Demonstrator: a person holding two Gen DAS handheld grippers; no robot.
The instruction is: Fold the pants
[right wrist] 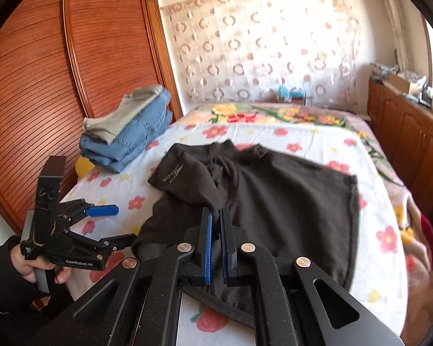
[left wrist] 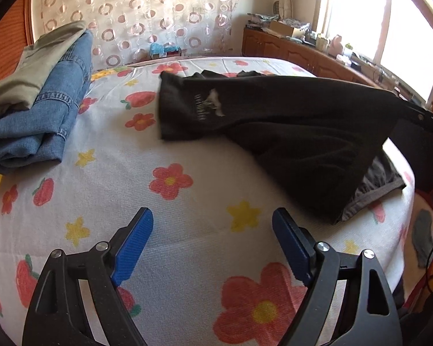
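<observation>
The black pants (right wrist: 288,201) lie on the flowered bed sheet (right wrist: 317,141), with a small logo on one leg. My right gripper (right wrist: 216,216) is shut on a fold of the black pants and lifts that part off the bed. In the left wrist view the pants (left wrist: 288,132) hang stretched up toward the right gripper at the right edge. My left gripper (left wrist: 212,219) is open and empty above bare sheet (left wrist: 187,150), left of the pants. It also shows in the right wrist view (right wrist: 101,225), held in a hand.
A stack of folded clothes, blue jeans (left wrist: 43,115) under a khaki garment (left wrist: 37,57), sits at the bed's left side next to a wooden wardrobe (right wrist: 57,72). Wooden cabinets (right wrist: 404,132) with clutter run along the right under a bright window. A patterned curtain (right wrist: 259,43) hangs behind.
</observation>
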